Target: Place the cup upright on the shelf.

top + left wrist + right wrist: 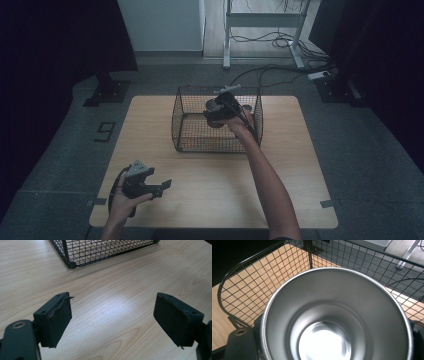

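Your wooden table (pixel 210 185) carries a black wire basket (pixel 192 135) toward its far side. Your right tool (pixel 220 111) is held over the basket's right half, pinching a steel cup (pixel 337 320) by its sides; its jaws are mostly hidden behind the cup, whose lower rim is cut off. Your left tool (pixel 112 320) hovers near the table's front left corner, well apart from the basket, jaws spread wide and empty.

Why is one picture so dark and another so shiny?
High view: dim room, black curtains, so the wire basket looks murky. Right gripper view: light glares white off the metal cup's bottom. Left gripper view: a pale sheen on the wooden table, everything sharp.
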Available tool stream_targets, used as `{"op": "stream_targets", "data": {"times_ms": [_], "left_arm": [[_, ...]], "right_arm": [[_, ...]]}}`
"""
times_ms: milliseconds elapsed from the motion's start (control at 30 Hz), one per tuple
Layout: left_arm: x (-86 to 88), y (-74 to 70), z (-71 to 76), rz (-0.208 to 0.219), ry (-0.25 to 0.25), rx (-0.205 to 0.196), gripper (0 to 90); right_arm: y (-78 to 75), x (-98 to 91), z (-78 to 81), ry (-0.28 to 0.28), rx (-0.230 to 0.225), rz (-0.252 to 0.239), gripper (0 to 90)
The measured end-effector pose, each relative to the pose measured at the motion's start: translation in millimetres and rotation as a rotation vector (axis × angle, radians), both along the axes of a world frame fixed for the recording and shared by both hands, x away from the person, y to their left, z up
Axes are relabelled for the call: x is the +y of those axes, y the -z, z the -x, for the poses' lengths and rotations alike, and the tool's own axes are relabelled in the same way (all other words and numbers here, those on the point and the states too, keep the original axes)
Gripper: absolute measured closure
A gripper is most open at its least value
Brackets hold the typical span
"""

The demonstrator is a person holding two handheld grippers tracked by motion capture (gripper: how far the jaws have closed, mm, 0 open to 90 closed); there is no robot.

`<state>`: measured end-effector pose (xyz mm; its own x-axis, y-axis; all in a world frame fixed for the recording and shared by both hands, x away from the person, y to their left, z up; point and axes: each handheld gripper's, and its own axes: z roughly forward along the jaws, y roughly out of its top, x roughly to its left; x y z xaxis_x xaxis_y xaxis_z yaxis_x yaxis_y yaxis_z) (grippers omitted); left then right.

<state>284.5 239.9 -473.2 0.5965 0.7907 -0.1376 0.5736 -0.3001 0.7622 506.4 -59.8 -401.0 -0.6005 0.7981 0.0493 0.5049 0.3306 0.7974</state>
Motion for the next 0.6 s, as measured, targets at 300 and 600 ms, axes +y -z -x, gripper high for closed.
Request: {"op": "stream_targets", "data": {"times_ms": [300, 600], "left_arm": [[0.9, -1.1, 0.7, 0.005, 0.000, -0.004, 15.3], [2.5, -0.6, -0.1, 0.007, -0.004, -0.003, 15.3]], "right_arm": [[4.5, 2.7, -10.8, 0.008, 0.011, 0.006, 18.3], [17.8, 3.2, -27.5, 0.022, 0.039, 0.031, 18.3]]}}
